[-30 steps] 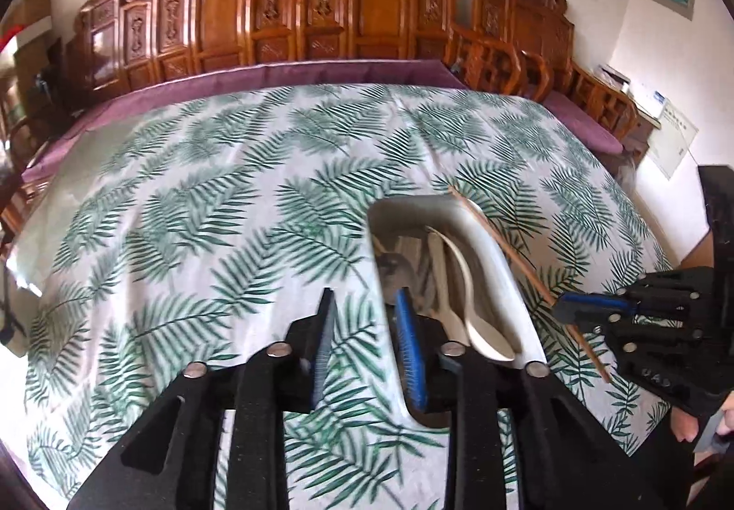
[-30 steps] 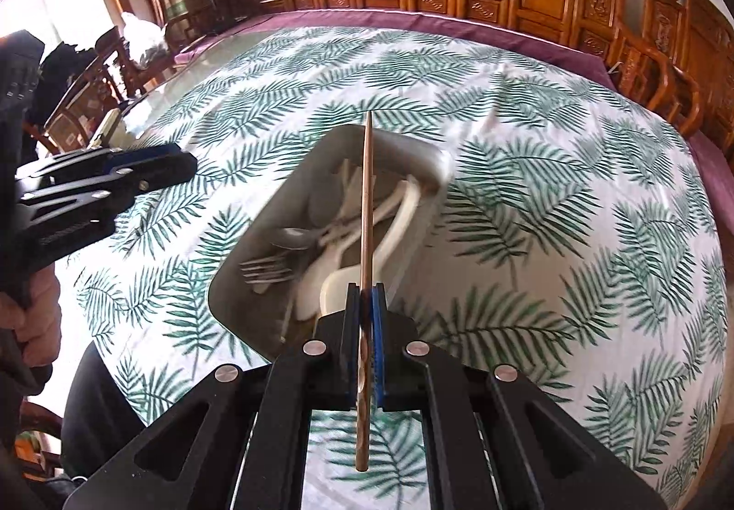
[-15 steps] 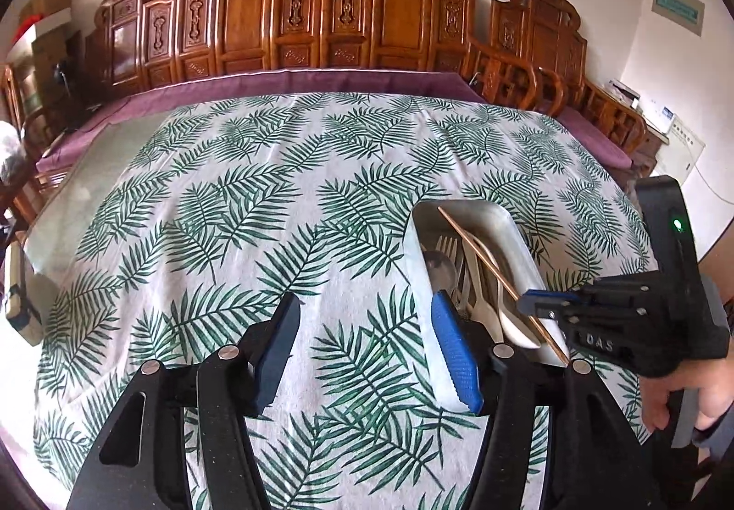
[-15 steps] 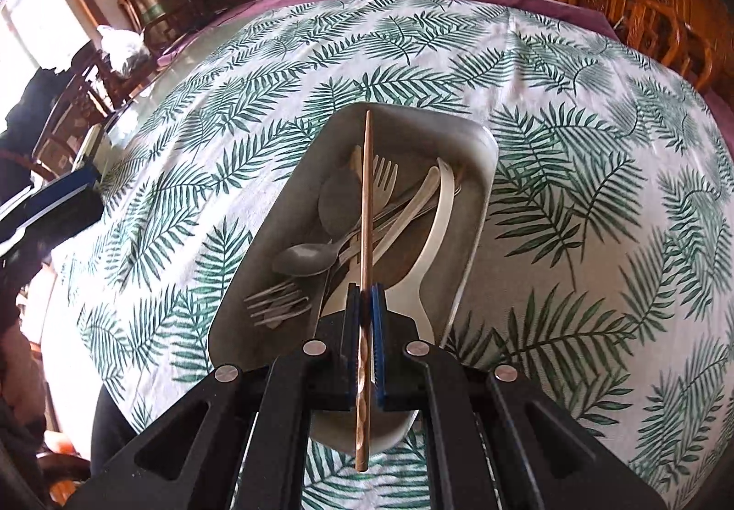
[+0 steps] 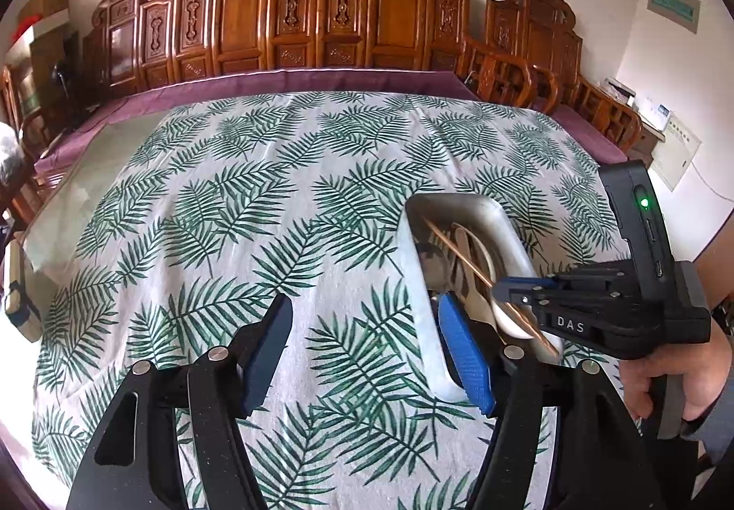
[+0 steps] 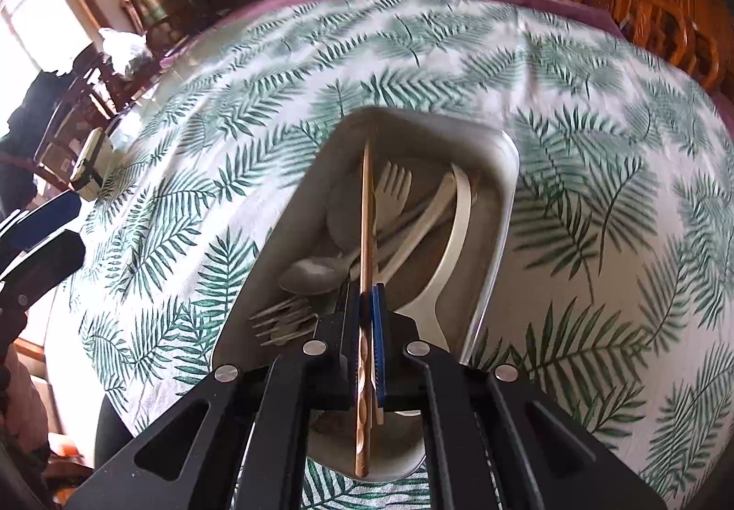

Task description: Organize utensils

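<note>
Right wrist view: right claw pinches a wooden chopstick, tilted down over the metal tray; the stick's long axis runs straight away along the fingers. Only here a fork shows. Left wrist view: left claw, just been opening, stands wide and empty above the surface, the person's hand gripping the other handle.

One grey tray sits on the desk, and one wooden chopstick reaches over it. Inside the tray lie two metal forks, one of them partly hidden, one metal spoon, one pale plastic fork and two pale long-handled spoons. Two sets of tongs are in view, the left tongs and the right tongs.
</note>
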A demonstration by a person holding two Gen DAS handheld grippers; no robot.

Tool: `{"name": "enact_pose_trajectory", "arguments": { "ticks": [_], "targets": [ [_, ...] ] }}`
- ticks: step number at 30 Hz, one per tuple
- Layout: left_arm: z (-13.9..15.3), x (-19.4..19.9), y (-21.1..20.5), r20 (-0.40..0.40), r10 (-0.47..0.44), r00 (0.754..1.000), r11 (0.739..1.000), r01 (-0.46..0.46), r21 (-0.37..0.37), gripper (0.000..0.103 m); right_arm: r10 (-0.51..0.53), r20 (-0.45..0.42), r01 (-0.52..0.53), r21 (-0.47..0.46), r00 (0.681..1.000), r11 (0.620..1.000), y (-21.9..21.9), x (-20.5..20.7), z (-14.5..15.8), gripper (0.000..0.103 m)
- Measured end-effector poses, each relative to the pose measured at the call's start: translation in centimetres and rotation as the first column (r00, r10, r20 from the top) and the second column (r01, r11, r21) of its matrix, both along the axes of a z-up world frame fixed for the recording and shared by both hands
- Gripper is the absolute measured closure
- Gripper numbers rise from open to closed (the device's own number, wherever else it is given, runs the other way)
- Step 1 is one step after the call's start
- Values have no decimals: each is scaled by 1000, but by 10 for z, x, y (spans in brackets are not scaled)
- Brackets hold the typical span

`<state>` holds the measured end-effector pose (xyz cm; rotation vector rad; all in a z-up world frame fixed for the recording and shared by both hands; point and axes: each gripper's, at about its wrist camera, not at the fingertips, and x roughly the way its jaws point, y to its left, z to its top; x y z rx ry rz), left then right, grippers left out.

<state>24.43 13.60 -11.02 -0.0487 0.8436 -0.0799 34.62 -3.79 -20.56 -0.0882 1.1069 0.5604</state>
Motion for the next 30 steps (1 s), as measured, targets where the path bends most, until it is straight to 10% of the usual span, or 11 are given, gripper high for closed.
{"name": "enact_pose_trajectory", "arguments": {
  "ticks": [20,30],
  "targets": [
    [24,-31,-42,37,-13,999,998,11,54,11,-43,138,36,50,989,998,-59,-52,50,94],
    [34,-59,-79,60,2,998,998,-6,64,8,-153,259,145,50,954,988,-121,-105,82,13]
  ]
}}
